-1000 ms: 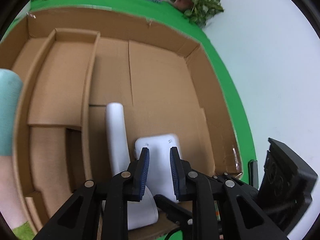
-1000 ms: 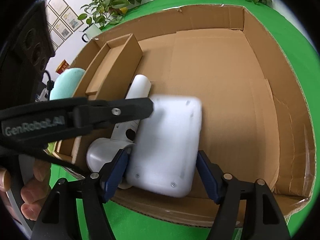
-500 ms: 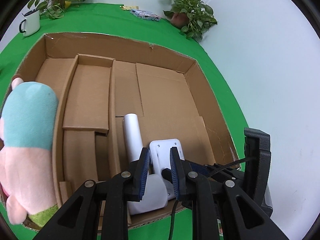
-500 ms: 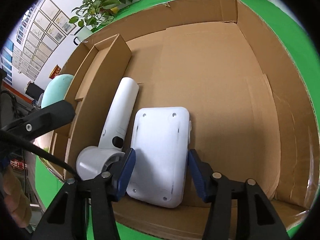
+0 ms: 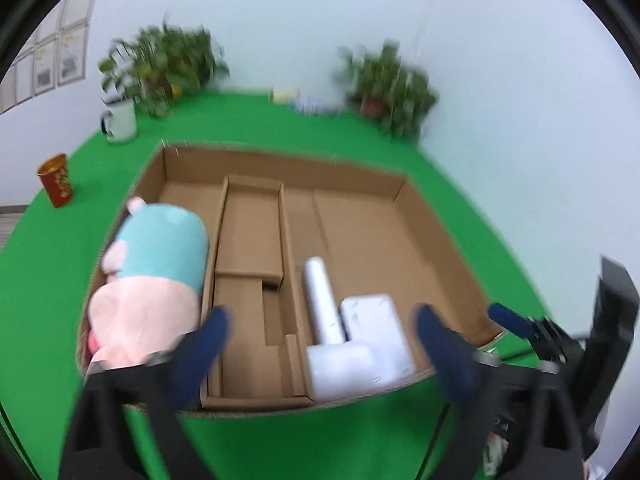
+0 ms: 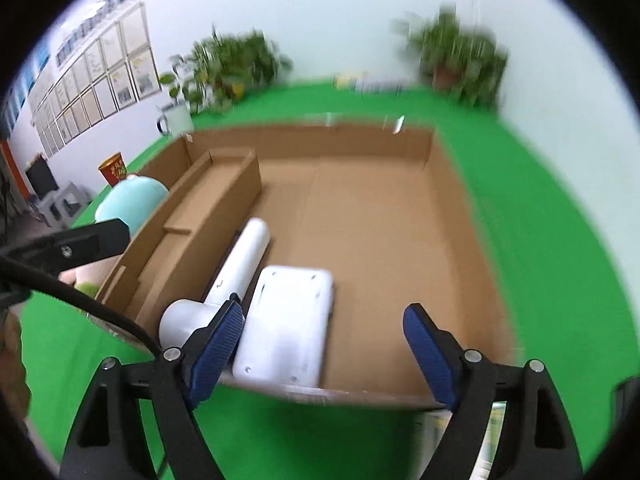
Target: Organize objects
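Your left claw (image 5: 320,334) is spread wide and its jaws are opening; nothing sits between the pads, and they touch nothing. Your right claw (image 6: 322,344) is also spread, jaws opening. No pad presses on anything, though in the right wrist view its left pad overlaps the dryer (image 6: 224,286), so contact there cannot be confirmed. Both claws tilt downward toward the near edge of the box (image 5: 424,216), which sits on the green tabletop (image 5: 280,440). In the left wrist view, one finger of the right claw shows at the right edge.

Inside the box, the dryer lies flat at the near wall. Its long axis runs from the near wall toward the far wall, handle pointing away from you, head nearest you. The white case (image 5: 376,332) lies flat just beside it on the right, touching or nearly touching, long axis parallel to the dryer. Both frames are blurred.

A cardboard insert (image 5: 250,228) stands left of the dryer. The plush toy (image 5: 154,276) lies in the leftmost compartment. A mug (image 5: 120,122), a red cup (image 5: 56,186) and two plants (image 5: 164,66) stand beyond the box.
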{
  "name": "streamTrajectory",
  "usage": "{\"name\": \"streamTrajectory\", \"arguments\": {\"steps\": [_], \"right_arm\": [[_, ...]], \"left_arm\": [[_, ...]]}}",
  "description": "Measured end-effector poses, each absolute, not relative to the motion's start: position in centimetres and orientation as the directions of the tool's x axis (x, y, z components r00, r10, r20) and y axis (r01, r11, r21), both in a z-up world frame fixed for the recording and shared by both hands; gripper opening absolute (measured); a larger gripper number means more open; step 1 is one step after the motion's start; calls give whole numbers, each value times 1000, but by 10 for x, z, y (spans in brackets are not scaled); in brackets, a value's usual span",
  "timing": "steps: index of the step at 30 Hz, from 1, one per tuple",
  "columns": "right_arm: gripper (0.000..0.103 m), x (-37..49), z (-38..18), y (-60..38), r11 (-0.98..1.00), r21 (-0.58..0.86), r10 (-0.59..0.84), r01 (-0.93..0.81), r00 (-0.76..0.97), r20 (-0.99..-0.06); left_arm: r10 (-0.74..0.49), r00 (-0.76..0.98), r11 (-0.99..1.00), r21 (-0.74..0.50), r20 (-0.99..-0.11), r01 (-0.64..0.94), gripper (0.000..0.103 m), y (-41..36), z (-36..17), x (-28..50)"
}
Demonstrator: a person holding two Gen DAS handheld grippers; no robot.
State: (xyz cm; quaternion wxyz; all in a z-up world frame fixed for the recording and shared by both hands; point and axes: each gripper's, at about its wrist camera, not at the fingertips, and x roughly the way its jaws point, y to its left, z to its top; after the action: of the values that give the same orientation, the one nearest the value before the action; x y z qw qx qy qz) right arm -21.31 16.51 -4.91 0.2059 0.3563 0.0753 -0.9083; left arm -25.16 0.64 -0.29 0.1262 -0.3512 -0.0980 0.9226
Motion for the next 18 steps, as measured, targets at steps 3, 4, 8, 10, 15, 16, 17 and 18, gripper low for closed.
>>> {"name": "streamTrajectory", "arguments": {"steps": [3,4,8,10,15,16,17,18], "right_arm": [[87,-173,-30,178,-916,-51,-309,399,-779,-545],[88,-165,-27,182,-918,-34,-321,396,-790,-522],[88,-146,-23,194,-920,21,-348,390,-795,-497],[88,-140,-26,196,-925,17,-338,380,-799,-498],[88,-131,-33,193,-910,32,-371,413,-777,-509],[87,-127,-33,193,-908,28,-374,418,-779,-504],[83,-124,-33,191,-905,27,-380,425,-777,-501],[76,-122,-33,190,-903,28,-385,429,-777,-498]], "left_arm": [[237,-814,-965,-224,-530,-136,102,4,9,-216],[199,-844,-976,-180,-498,-124,102,7,13,-203],[100,-884,-995,-62,-457,-81,102,17,16,-174],[87,-886,-996,-62,-456,-65,102,16,16,-161],[77,-886,-995,-86,-457,-43,102,15,8,-143],[59,-888,-997,-71,-457,-30,102,15,7,-139],[50,-889,-998,-62,-456,-24,101,16,6,-136],[46,-888,-998,-58,-458,-22,98,16,5,-135]]}}
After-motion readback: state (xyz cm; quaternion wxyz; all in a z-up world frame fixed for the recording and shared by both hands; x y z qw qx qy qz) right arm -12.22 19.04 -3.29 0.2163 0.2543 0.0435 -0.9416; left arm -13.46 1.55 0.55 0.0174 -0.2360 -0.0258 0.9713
